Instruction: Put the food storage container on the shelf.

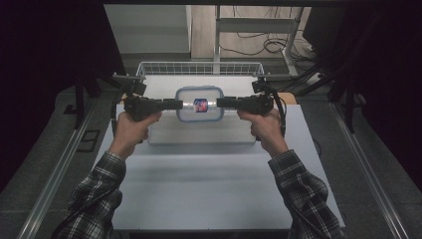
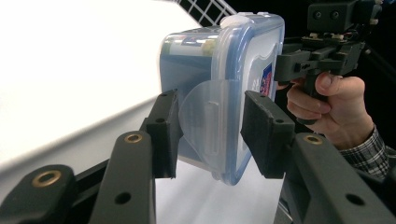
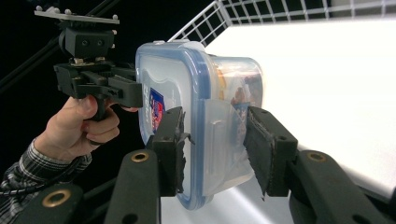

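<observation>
Here — claws flank container edges.

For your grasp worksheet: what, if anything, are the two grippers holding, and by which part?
Each gripper's jaws straddle a side latch flap of the lidded plastic container: left gripper, right gripper. Firm contact cannot be told.

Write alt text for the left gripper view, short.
The left gripper's two black fingers straddle the translucent side latch flap of a clear plastic container with a blue-rimmed lid, above a white table. Beyond it, a hand holds the right gripper at the container's far side.
</observation>
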The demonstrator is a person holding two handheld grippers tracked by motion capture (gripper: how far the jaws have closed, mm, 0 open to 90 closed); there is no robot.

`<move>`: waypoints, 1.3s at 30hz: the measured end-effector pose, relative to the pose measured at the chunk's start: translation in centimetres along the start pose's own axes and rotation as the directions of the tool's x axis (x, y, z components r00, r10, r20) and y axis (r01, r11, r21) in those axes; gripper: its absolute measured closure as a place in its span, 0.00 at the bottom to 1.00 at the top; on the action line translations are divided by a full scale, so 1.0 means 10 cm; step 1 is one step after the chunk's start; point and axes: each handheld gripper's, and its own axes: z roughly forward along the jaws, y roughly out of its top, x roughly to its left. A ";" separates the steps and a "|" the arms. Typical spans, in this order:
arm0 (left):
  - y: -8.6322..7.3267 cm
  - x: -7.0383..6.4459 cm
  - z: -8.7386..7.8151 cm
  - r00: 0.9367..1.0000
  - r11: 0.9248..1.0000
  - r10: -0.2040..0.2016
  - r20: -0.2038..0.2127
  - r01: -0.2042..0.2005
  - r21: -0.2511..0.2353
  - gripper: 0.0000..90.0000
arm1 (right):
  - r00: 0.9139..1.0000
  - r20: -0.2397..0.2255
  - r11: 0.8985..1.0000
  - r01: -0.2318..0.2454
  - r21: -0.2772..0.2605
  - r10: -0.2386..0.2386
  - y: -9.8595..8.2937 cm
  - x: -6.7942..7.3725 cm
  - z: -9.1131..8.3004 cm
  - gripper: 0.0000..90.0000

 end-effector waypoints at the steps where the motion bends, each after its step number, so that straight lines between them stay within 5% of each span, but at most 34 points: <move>1: 0.03 0.03 0.00 1.000 1.000 -0.003 0.006 0.003 -0.007 0.64 | 1.000 0.005 1.000 0.005 -0.001 -0.005 0.03 0.00 0.01 0.65; 12: 0.32 0.25 0.12 1.000 1.000 -0.026 -0.008 0.026 -0.014 0.63 | 1.000 0.021 1.000 -0.018 -0.015 0.018 0.30 -0.21 0.12 0.64; 19: 0.32 0.39 0.23 0.998 0.998 -0.057 -0.018 0.056 -0.016 0.63 | 0.998 0.022 0.999 -0.052 -0.003 0.052 0.32 -0.39 0.20 0.64; 24: 0.30 0.43 0.26 0.999 0.998 -0.040 -0.020 0.039 -0.039 0.62 | 0.998 0.032 0.998 -0.059 -0.010 0.059 0.30 -0.44 0.22 0.63; 28: 0.31 0.42 0.31 0.998 0.999 -0.033 -0.044 0.033 -0.021 0.58 | 0.992 0.121 1.000 -0.024 0.013 0.022 0.31 -0.42 0.25 0.64; 31: 0.32 0.45 0.32 0.998 0.999 -0.045 -0.039 0.044 -0.031 0.58 | 0.992 0.124 0.999 -0.034 0.008 0.032 0.32 -0.42 0.26 0.65; 36: 0.34 0.48 0.33 0.996 0.999 -0.046 -0.080 0.043 -0.033 0.54 | 0.987 0.157 1.000 -0.021 0.021 0.017 0.31 -0.41 0.27 0.67; 39: 0.37 0.46 0.32 0.989 0.999 -0.030 -0.148 0.024 -0.039 0.50 | 0.986 0.163 1.000 -0.024 0.008 0.023 0.32 -0.41 0.25 0.68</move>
